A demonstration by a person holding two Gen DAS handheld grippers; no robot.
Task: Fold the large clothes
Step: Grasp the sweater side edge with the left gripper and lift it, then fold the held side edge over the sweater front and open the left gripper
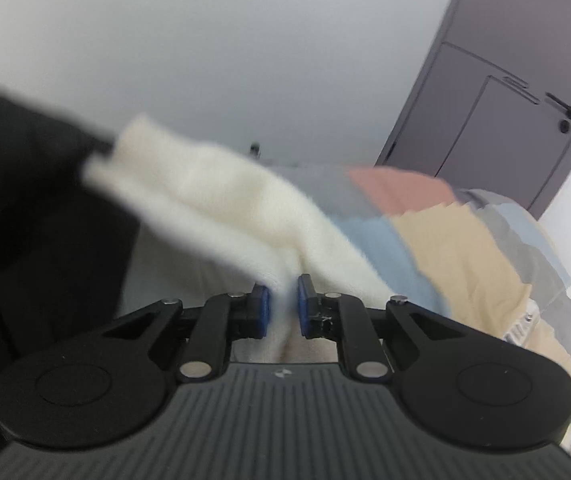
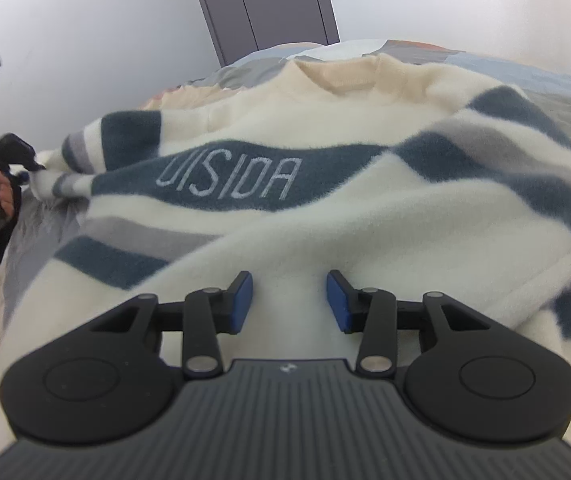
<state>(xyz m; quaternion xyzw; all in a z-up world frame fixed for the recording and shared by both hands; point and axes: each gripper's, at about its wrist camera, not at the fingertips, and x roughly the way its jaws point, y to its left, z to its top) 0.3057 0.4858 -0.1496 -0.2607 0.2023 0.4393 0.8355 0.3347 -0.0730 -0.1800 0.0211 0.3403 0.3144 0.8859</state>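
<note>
We see the fuzzy cream sweater (image 2: pixel 325 208) with teal and grey stripes spread over the patchwork bed (image 2: pixel 565 92). Left tool (image 1: pixel 283 304) pinches a soft cream fold at the sweater's left edge; right tool (image 2: pixel 289 300) stands spread, its blue pads apart over the hem.

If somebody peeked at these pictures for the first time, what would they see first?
First, the big fluffy cream sweater with dark blue stripes, spread over the patchwork bed cover and filling the right wrist view. Then the left tool, pinching a cream fold, and the grey door against the wall.
</note>
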